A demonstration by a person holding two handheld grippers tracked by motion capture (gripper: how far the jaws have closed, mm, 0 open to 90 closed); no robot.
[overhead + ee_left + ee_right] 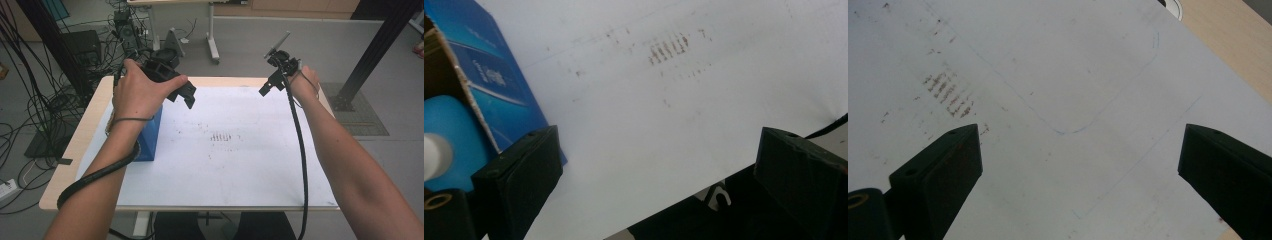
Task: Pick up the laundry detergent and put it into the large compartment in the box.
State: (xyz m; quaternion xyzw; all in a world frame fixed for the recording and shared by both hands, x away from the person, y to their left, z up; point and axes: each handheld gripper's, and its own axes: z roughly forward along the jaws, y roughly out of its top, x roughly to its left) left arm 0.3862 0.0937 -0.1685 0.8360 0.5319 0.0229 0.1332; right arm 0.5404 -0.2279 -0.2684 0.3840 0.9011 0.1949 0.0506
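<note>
Standing on the left part of the white sheet that covers the tabletop, the blue carton is the object of the work; its top is open, and the left gripper view looks down into it at a blue bottle with a white cap. The left gripper hangs just above and beside the carton's far end, its jaws spread wide with nothing between them; one jaw sits close against the carton's printed side in its own view, though contact cannot be told. The right gripper is held well apart over the far right of the sheet, jaws likewise spread and empty, above a faint pencilled outline and near a patch of brown smudges. Judged from this, the step in hand is the approach to the carton, with no grasp made. The next move would call for lowering the left gripper so its jaws straddle the carton wall or the bottle neck, then closing squarely, lest the light carton tip or slide.
</note>
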